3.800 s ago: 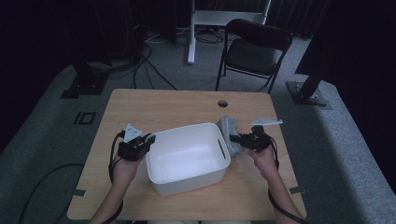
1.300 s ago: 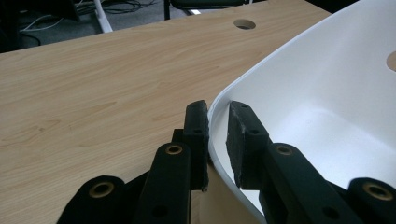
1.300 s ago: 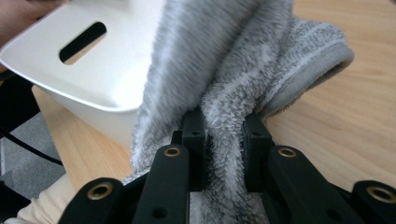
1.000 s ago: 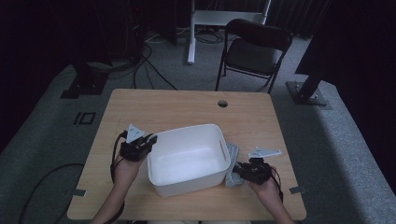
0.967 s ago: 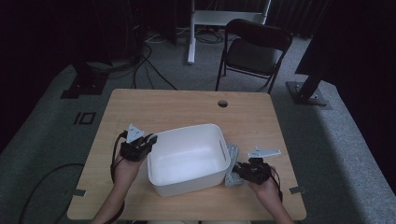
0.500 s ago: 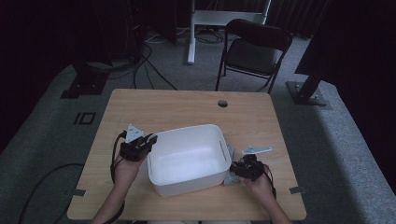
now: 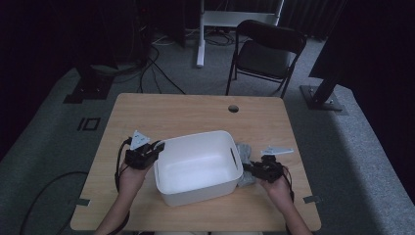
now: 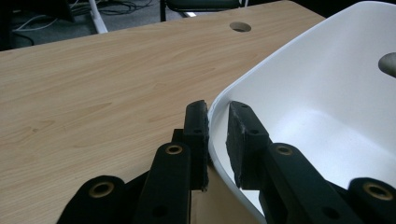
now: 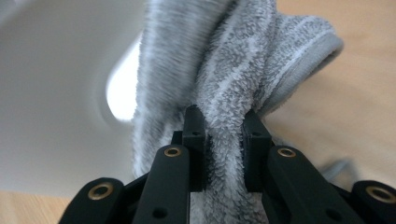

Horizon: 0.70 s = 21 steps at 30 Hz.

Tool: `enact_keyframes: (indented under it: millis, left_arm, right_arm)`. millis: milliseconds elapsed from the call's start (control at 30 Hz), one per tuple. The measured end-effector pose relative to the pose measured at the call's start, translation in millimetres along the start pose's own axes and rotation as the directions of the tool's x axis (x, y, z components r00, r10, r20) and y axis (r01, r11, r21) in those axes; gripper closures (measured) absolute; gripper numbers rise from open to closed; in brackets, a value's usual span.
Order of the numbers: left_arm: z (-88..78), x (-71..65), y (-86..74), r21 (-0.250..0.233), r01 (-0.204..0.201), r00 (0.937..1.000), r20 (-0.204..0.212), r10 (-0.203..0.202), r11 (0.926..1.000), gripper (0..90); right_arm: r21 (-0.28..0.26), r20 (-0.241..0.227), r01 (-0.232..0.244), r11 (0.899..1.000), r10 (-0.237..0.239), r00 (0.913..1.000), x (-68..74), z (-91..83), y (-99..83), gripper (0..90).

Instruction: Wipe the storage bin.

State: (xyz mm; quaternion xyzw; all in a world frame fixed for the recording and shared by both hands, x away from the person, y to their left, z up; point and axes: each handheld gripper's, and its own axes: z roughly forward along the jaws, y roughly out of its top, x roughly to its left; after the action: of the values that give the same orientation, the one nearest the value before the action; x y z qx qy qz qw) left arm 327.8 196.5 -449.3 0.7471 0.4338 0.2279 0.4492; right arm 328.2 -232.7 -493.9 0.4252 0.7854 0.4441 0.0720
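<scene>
Dim studio surroundings are framing a light wooden table (image 7: 195, 112), with a black folding chair (image 7: 266, 54) standing behind its far edge and cables trailing over the grey carpet. Near the person's side of the table a white plastic bin (image 7: 195, 166) is sitting, empty inside as far as the high view shows.

The left gripper (image 7: 143, 152) is pinching the bin's left rim (image 8: 215, 116); in the left gripper view one black jaw is lying outside the wall and the other inside it. This hold is probably bracing the bin so it does not slide or turn while the other side is being worked on.

The right gripper (image 7: 262, 169) is clamping a grey terry cloth (image 9: 224, 93), with its jaws pressed into the bunched pile. The cloth is hanging between the jaws and lying against the bin's right outer wall (image 9: 56, 93), beside the oval handle slot (image 9: 119, 91). In the high view, the same cloth is showing as a grey bundle (image 7: 243, 152) between the bin and the right hand (image 7: 276, 188). Holding it there suggests the person is wiping the bin's outside.
</scene>
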Motion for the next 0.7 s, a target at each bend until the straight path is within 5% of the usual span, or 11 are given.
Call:
enact_keyframes:
  millis: [100,300,433,567,700]
  left_arm:
    - [1.6,7.2,-1.4,-0.008,0.025,0.9973,0.07,-0.024,0.9997,74.3]
    - [-1.2,13.3,2.1,-0.05,0.022,0.9952,0.096,-0.018,0.9985,62.8]
    - [-4.7,20.2,7.5,-0.094,0.047,0.9865,0.161,-0.032,0.9944,57.1]
    - [-6.2,23.4,14.9,-0.112,-0.011,0.9896,0.142,0.027,0.9936,44.8]
    - [-4.6,25.1,21.6,-0.115,-0.06,0.9823,0.17,0.079,0.9916,41.5]
  right_arm:
    - [-0.067,0.004,-0.017,0.998,0.017,0.9999,-4.5,-18.8,10.5,76.6]
    - [-0.152,0.025,-0.027,0.988,0.032,0.9992,-12.1,-43.3,20.0,76.6]
    - [-0.175,0.024,-0.032,0.984,0.037,0.9991,-14.0,-51.0,20.9,76.5]
    - [-0.181,0.026,-0.034,0.983,0.039,0.9989,-15.6,-53.3,19.2,76.5]
    - [-0.19,0.025,-0.043,0.981,0.049,0.9985,-17.5,-56.5,18.6,76.4]
